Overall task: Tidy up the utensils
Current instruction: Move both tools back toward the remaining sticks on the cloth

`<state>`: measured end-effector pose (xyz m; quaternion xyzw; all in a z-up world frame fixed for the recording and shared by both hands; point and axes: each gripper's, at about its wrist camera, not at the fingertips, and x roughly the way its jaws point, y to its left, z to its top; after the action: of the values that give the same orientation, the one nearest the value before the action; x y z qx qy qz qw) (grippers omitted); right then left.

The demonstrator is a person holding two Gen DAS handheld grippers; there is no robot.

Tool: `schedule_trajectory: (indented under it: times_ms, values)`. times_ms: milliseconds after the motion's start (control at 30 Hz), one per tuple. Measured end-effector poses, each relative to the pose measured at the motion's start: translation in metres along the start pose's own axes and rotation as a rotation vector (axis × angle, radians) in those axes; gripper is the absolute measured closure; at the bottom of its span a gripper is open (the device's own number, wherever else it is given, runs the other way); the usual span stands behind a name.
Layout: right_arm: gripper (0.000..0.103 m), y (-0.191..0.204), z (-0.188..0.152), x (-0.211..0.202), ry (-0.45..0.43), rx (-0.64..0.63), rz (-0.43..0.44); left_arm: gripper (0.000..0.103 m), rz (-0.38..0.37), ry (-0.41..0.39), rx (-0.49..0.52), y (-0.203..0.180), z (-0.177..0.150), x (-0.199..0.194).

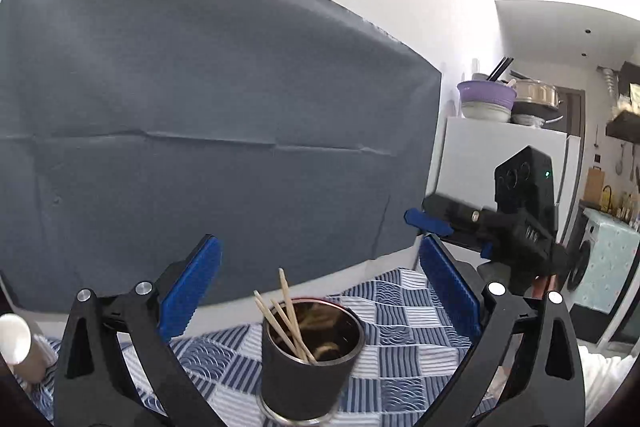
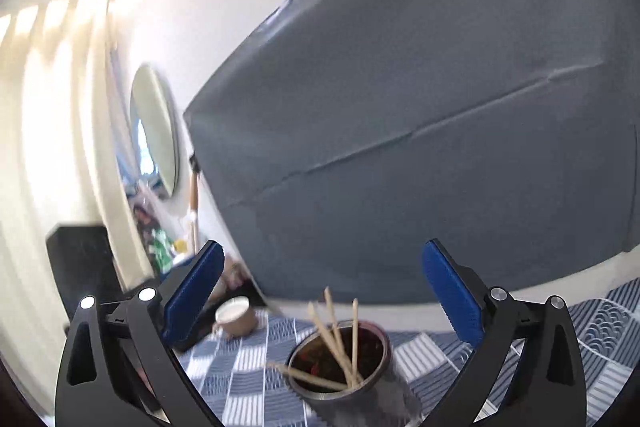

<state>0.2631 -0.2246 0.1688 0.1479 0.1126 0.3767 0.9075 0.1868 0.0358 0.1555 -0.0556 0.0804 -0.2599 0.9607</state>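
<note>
Dark cup standing on checked desk cloth, holding wooden chopsticks. Left gripper and right gripper hovering above, fingers gaping wide, gripping nothing.

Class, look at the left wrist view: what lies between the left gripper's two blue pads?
In the left wrist view, the dark utensil cup holding wooden chopsticks stands on the blue patterned tablecloth between and below the pads of the open left gripper. Neither pad touches it.

Both wrist cameras looked level, from close above, sharing the dark cylindrical metal cup of wooden sticks.
</note>
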Motion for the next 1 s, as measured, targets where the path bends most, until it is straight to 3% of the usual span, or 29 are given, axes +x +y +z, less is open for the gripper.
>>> schedule_trajectory:
  times_ms: [133, 233, 333, 400, 467, 500, 700, 1000]
  values:
    - [0.008, 0.024, -0.009, -0.010, 0.147, -0.116, 0.027, 0.006, -0.018, 0.033, -0.046, 0.000, -0.002, -0.028]
    - [0.008, 0.038, -0.029, -0.020, 0.234, -0.186, -0.020, 0.006, 0.036, 0.069, -0.039, -0.003, -0.009, -0.046]
    - [0.008, 0.039, -0.055, -0.023, 0.346, -0.199, -0.052, 0.006, 0.068, 0.162, 0.002, -0.002, -0.023, -0.058]
    - [0.008, 0.037, -0.079, -0.024, 0.440, -0.200, -0.074, 0.006, 0.049, 0.228, 0.028, 0.000, -0.036, -0.065]
    - [0.008, 0.035, -0.100, -0.024, 0.510, -0.211, -0.085, 0.006, -0.052, 0.320, 0.046, 0.004, -0.059, -0.070]
    - [0.008, 0.036, -0.108, -0.020, 0.532, -0.219, -0.092, 0.006, -0.084, 0.359, 0.045, 0.006, -0.069, -0.071]
    - [0.008, 0.032, -0.142, -0.015, 0.637, -0.184, -0.089, 0.006, -0.120, 0.527, 0.084, 0.015, -0.121, -0.074]
    - [0.008, 0.027, -0.181, 0.006, 0.761, -0.189, -0.071, 0.006, -0.190, 0.771, 0.190, 0.011, -0.171, -0.059]
